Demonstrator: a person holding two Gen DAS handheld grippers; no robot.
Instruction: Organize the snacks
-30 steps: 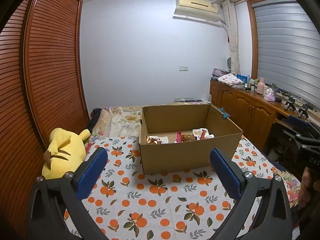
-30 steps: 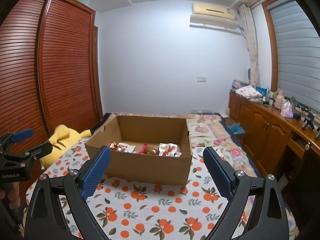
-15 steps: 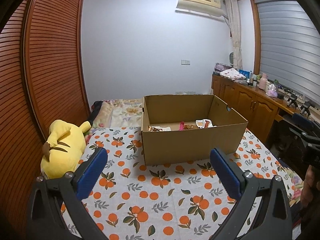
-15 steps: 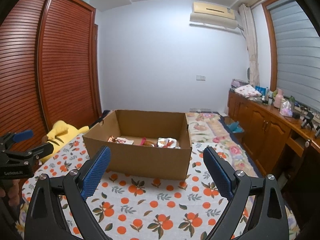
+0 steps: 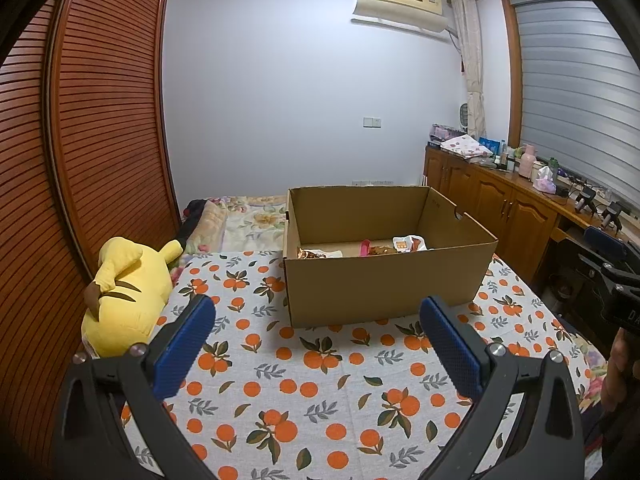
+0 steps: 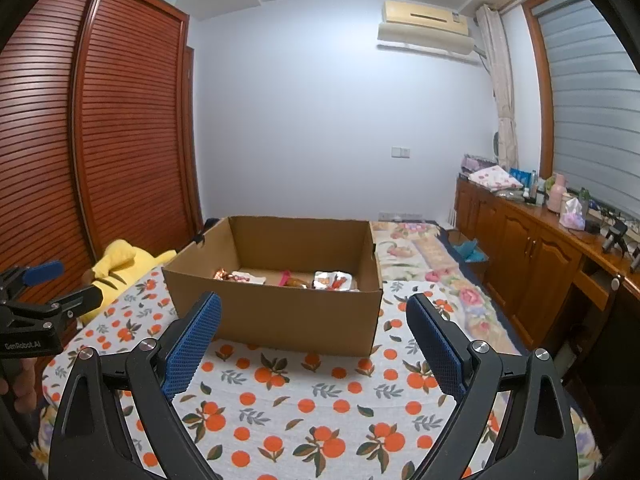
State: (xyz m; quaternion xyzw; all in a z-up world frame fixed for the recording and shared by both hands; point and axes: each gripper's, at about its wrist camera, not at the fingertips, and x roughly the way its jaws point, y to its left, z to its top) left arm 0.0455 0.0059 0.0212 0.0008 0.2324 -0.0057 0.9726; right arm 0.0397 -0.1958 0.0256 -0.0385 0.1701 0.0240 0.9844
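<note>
Through my left wrist camera, my left gripper (image 5: 316, 322) is spread wide with nothing between its blue pads (image 5: 184, 346), hanging over the orange-print bedspread (image 5: 304, 392). Just past the fingertips sits the open cardboard box (image 5: 384, 280) on the bed, and the snacks (image 5: 362, 249) lie along its floor toward the back: a coppery foil pack at left, something pink in the middle, a white wrapper at right. A yellow plush toy (image 5: 124, 292) lies on the bed's left edge against the slatted wardrobe (image 5: 100, 120). My right gripper (image 5: 612, 280) shows at the far right edge, apart from the box.

Through my right wrist camera, my right gripper (image 6: 314, 328) is likewise wide and empty above the bedspread (image 6: 320, 408). The cardboard box (image 6: 280, 312) stands right in front, the snacks (image 6: 288, 278) inside it; they look like foil packets, though they are too small to tell. My left gripper (image 6: 40, 288) juts in at the left near the plush toy (image 6: 120, 258). A wooden cabinet (image 6: 532, 256) runs along the right wall
</note>
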